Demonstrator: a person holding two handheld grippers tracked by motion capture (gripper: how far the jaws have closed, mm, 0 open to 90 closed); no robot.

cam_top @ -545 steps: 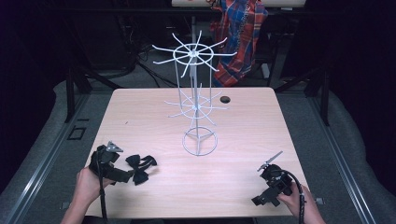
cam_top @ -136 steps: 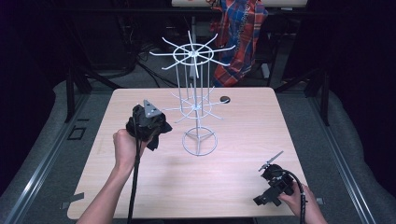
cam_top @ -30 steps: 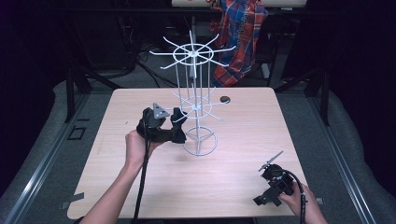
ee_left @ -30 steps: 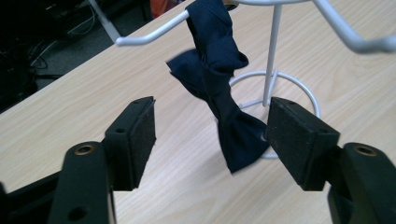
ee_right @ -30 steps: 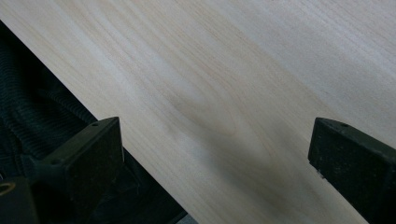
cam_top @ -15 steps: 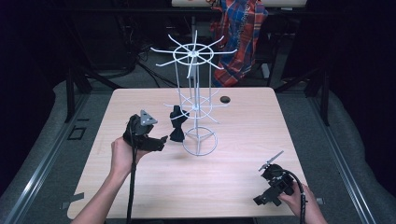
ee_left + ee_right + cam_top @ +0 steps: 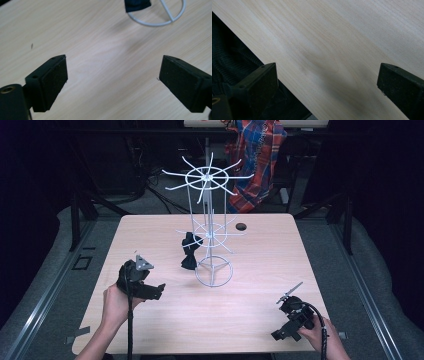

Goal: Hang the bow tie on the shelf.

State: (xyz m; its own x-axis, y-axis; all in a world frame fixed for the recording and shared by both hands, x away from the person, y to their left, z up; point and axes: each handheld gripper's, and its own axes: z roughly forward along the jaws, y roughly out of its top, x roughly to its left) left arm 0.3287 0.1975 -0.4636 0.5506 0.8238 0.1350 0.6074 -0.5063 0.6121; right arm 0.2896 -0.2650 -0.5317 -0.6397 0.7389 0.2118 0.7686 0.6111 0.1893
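We are holding the left gripper (image 7: 159,291) empty, its jaws just opening wide, bow tie (image 7: 190,252) hanging on the rack (image 7: 210,237); the right gripper (image 7: 325,85) is gaping too.

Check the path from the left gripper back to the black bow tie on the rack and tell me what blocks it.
Nothing visible does. Bare table lies between the open left gripper and the black bow tie, which hangs on the white wire rack.

The right gripper (image 7: 325,86) holds its two black jaws wide apart with nothing between them, over the pale wooden table (image 7: 342,45). The table's edge runs slantwise past the left jaw, and dark ribbed fabric (image 7: 229,65) lies beyond that edge.
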